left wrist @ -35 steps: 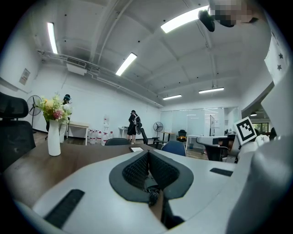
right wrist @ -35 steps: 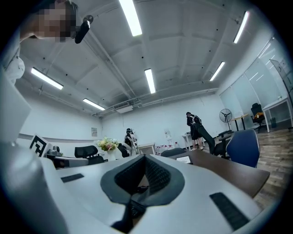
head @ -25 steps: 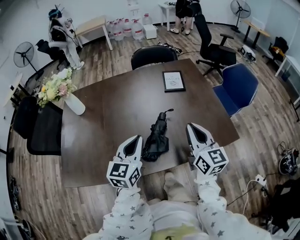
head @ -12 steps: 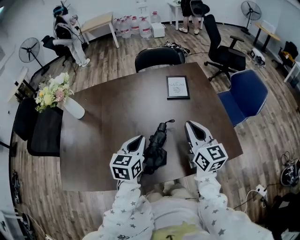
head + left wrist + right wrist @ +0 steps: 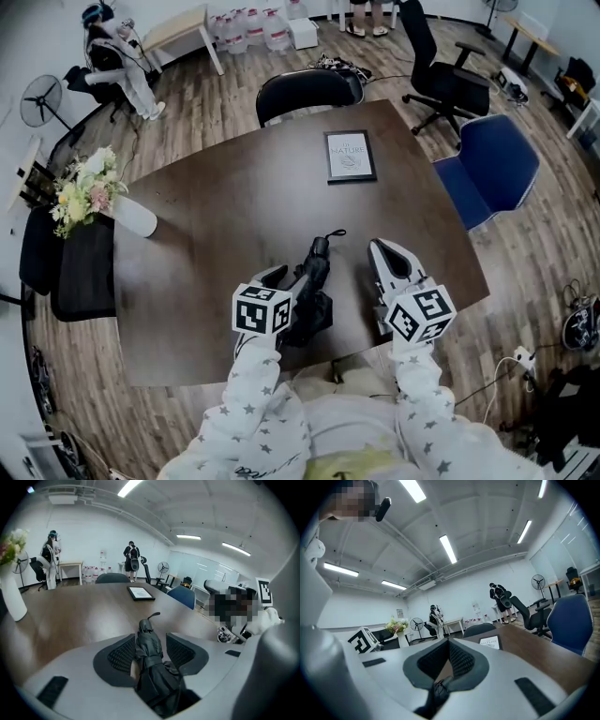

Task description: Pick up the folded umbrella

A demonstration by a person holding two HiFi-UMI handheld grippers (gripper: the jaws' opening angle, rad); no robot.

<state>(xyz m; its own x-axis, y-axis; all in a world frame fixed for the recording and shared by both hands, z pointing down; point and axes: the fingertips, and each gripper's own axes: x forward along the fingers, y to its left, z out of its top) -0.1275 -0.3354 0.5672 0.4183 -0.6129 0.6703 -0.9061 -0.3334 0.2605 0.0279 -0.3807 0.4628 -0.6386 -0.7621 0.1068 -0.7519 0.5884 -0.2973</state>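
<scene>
The folded black umbrella (image 5: 314, 291) lies on the dark wooden table (image 5: 234, 206) near its front edge, its strap end pointing away from me. My left gripper (image 5: 298, 274) tilts down over it, and its jaws are opening. In the left gripper view the umbrella (image 5: 147, 653) runs lengthwise between the two pads (image 5: 123, 654) of that gripper (image 5: 150, 637), with a gap showing on the right side. To the umbrella's right, my right gripper (image 5: 382, 251) hovers over the table. Its jaws (image 5: 449, 641) meet at the tips with nothing between them.
A framed sign (image 5: 350, 156) lies at the table's far side. A white vase (image 5: 136, 216) with flowers stands at the left edge. A black chair (image 5: 305, 89), a blue chair (image 5: 492, 164) and another black chair (image 5: 80, 267) surround the table. People stand far back.
My left gripper has moved right and down from beside the umbrella to over it, tipping downward, and its jaws now straddle the umbrella. The right gripper has shifted only slightly.
</scene>
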